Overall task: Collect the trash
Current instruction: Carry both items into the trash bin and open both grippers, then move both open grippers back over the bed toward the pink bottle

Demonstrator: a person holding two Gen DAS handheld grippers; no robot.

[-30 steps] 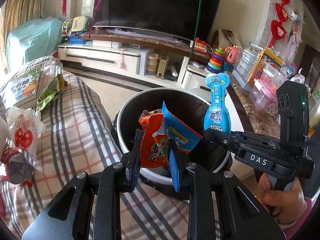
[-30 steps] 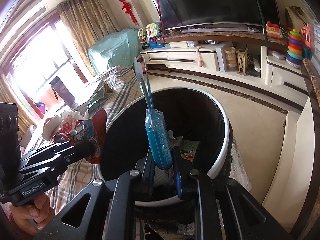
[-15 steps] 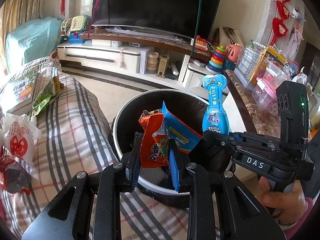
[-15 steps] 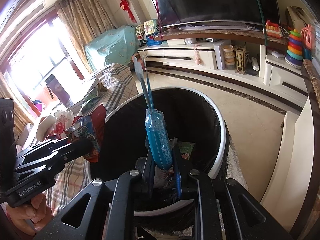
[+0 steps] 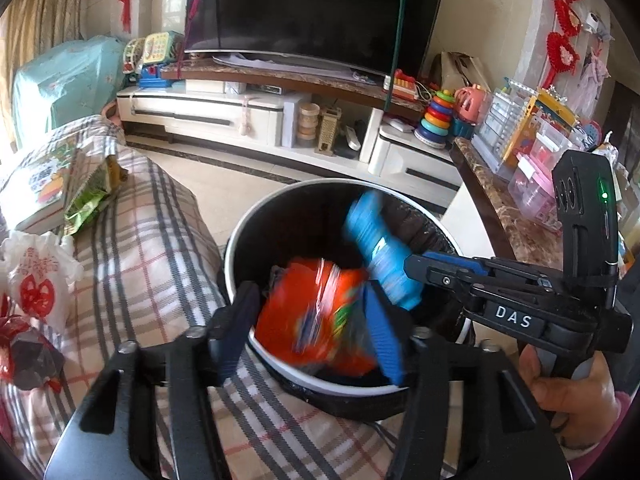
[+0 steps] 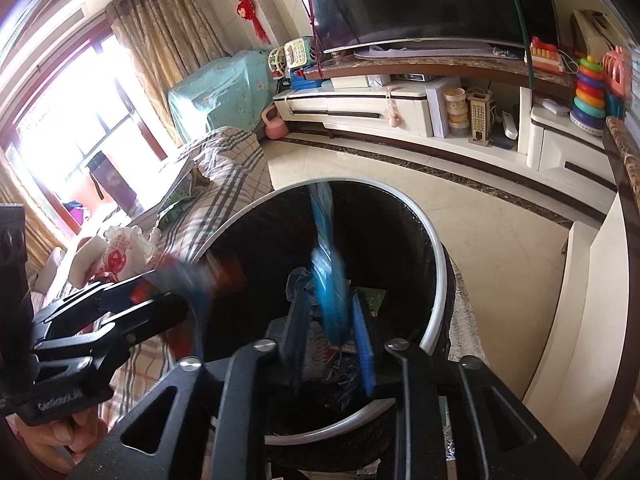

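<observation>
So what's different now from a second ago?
Both grippers have just opened. The left gripper let go its orange snack wrapper, the right gripper its blue packet; both, blurred, drop into the bin. Hands, bin and sofa litter stayed put.

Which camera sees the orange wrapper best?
The left wrist view: the orange wrapper fills the middle, blurred, between the left gripper's opened jaws above the bin. The right wrist view catches only a blurred orange-red smear near that gripper.
</observation>
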